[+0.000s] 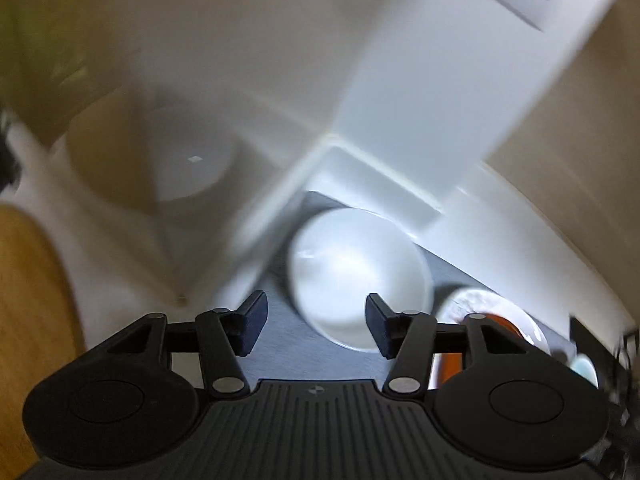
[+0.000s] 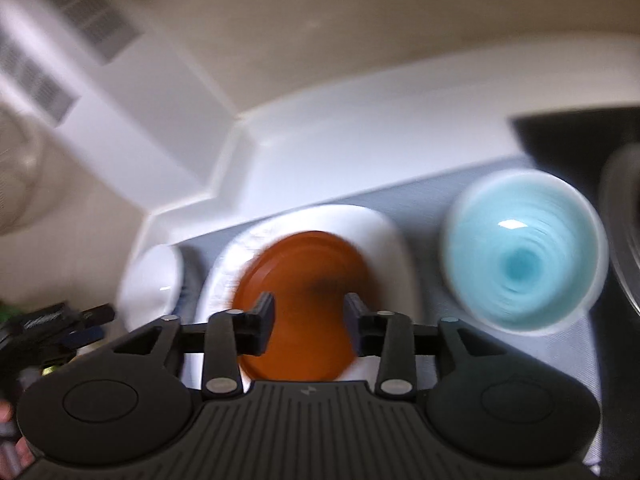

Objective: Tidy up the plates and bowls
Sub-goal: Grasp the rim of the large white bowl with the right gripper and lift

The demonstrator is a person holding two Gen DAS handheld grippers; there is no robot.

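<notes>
A white bowl (image 1: 360,276) stands on a grey mat (image 1: 280,340), just ahead of my left gripper (image 1: 316,316). That gripper is open and holds nothing, and its right fingertip overlaps the bowl's near rim in the picture. My right gripper (image 2: 309,312) hovers open over a small orange plate (image 2: 304,280) that lies on a white plate (image 2: 388,232). Nothing sits between its pads. A light blue bowl (image 2: 524,252) stands to the right of the plates, and the white bowl (image 2: 152,280) to their left. Both views are blurred.
A white ledge (image 2: 360,152) and wall run behind the mat. At the left edge are a round wooden board (image 1: 32,300) and a pale cylinder (image 1: 188,160). Dark objects (image 2: 580,136) stand at the far right. A person's hand (image 2: 8,412) shows at the lower left.
</notes>
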